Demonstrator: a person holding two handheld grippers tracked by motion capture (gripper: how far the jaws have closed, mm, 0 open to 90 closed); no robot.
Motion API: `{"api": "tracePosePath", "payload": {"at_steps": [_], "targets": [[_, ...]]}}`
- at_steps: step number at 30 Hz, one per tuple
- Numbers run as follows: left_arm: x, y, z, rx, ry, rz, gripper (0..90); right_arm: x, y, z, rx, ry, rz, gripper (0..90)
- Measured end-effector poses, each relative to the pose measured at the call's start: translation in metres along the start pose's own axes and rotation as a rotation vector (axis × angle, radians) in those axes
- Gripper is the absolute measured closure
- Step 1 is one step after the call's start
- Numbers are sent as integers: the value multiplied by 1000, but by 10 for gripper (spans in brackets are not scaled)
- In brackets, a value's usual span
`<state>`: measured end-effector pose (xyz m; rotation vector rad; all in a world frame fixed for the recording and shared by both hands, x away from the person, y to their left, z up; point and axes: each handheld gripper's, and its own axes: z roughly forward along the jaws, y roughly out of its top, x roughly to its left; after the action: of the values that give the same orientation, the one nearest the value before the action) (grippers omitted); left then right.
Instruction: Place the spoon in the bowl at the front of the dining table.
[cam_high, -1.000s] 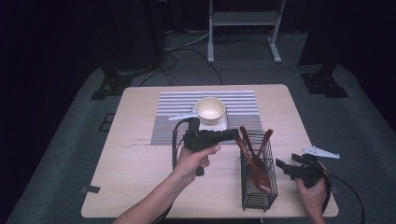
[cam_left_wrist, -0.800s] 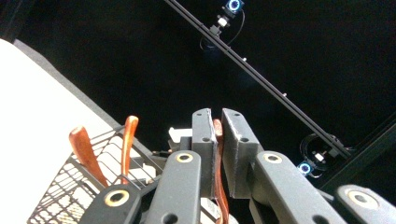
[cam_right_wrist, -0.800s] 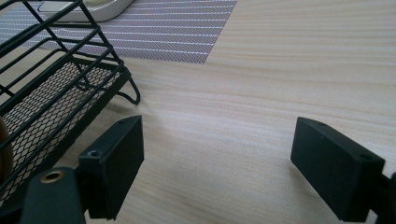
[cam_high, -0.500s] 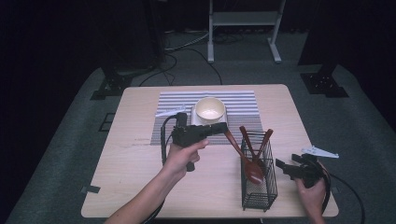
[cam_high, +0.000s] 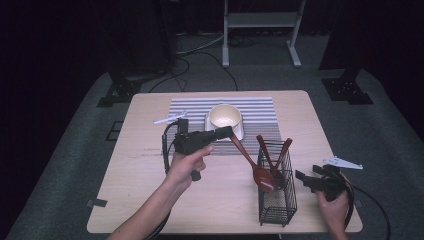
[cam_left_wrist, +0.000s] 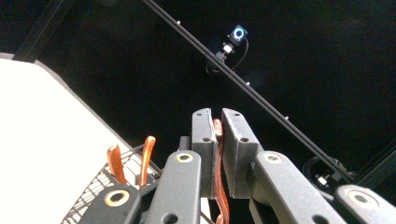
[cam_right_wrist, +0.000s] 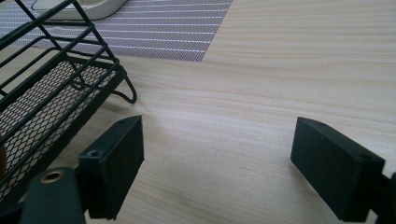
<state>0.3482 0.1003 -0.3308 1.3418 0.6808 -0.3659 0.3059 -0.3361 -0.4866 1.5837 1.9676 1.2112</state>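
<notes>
The left gripper (cam_high: 226, 133) had its jaws pinched tight on the handle of a reddish-brown wooden spoon (cam_high: 250, 161), bowl hanging just outside the black wire mesh caddy (cam_high: 278, 200), probably pulling it clear. The right gripper (cam_high: 305, 178) sat spread wide beside the caddy, maybe ready to steady it.

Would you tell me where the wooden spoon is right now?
In the high view, the wooden spoon hangs from the left gripper, its bowl beside the wire basket.

Spread tongs (cam_right_wrist: 217, 163) over bare table (cam_right_wrist: 280, 70) (wire basket (cam_right_wrist: 51, 88) alongside).
</notes>
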Motion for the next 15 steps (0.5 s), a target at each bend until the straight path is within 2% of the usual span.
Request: {"api": "tracePosePath", "payload": {"at_steps": [15], "targets": [[7, 2, -22, -27, 50, 0, 843, 0, 0, 0, 2, -3, -2, 161]]}}
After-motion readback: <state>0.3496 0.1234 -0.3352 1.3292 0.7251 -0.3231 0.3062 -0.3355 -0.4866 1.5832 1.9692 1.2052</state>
